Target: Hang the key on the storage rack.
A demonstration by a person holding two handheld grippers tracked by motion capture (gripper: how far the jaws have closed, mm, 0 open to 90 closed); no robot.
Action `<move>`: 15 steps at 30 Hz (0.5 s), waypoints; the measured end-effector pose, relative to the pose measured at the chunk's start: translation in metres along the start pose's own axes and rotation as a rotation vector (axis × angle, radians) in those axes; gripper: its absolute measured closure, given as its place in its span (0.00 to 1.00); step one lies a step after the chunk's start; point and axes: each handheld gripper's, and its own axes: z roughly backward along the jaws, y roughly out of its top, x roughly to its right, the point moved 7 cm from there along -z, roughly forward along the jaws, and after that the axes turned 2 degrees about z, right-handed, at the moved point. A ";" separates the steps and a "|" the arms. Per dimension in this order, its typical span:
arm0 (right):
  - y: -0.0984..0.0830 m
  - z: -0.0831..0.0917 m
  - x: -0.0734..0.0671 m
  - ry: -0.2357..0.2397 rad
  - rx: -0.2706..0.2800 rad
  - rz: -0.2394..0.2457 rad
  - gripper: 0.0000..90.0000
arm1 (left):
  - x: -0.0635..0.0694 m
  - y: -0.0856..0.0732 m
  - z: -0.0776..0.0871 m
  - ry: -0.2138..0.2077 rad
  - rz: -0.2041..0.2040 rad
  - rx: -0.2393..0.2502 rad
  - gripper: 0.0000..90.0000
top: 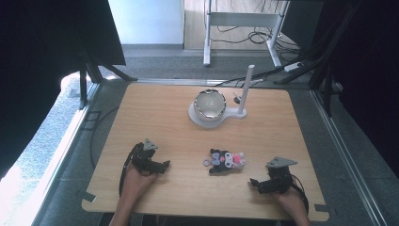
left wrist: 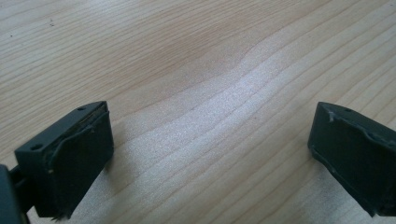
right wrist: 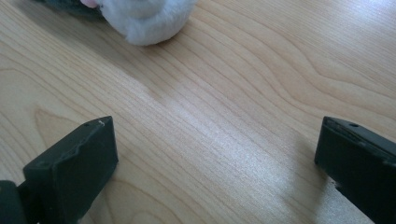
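From the high view I see the plush toy (top: 227,161) lying on the table (top: 155,117) between my left gripper (top: 162,165) and right gripper (top: 254,184). In the left gripper view, jaws spread over bare wood. In the right gripper view, jaws spread; the toy's white end (right wrist: 144,18) looks soft and light, so I'd pinch its middle.

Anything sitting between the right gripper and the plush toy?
Nothing: bare wood of the table separates the open right gripper from the plush toy, seen in the high view and the right gripper view.
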 end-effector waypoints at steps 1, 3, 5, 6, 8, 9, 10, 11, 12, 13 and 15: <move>0.000 0.000 0.000 0.000 0.000 0.000 0.00 | 0.000 0.000 0.000 0.000 0.000 0.000 0.00; 0.000 0.000 0.000 0.000 0.000 0.000 0.00 | 0.000 0.000 0.000 0.000 0.000 0.000 0.00; 0.000 0.000 0.000 0.000 0.000 0.000 0.00 | 0.000 0.000 0.000 0.000 0.000 0.000 0.00; 0.000 0.000 0.000 0.000 0.000 0.000 0.00 | 0.000 0.000 0.000 0.000 0.000 0.000 0.00; 0.000 0.000 0.000 0.000 0.000 0.000 0.00 | 0.000 0.000 0.000 0.000 0.000 0.000 0.00; 0.000 0.000 0.000 0.000 0.000 0.000 0.00 | 0.000 0.000 0.000 0.000 0.000 0.000 0.00; 0.000 0.000 0.000 0.000 -0.001 0.000 0.00 | 0.000 0.000 0.000 0.000 0.000 0.000 0.00; 0.000 0.000 0.000 0.000 -0.001 0.000 0.00 | 0.000 0.000 0.000 0.000 0.000 0.000 0.00; 0.000 0.000 0.000 0.001 -0.001 0.000 0.00 | 0.000 0.000 0.000 0.000 0.000 0.000 0.00; 0.000 0.000 0.000 0.001 -0.001 0.000 0.00 | 0.000 0.000 0.000 0.000 0.004 0.003 0.00; 0.000 0.000 0.000 0.002 -0.002 0.002 0.00 | 0.000 0.000 0.000 0.000 0.000 -0.001 0.00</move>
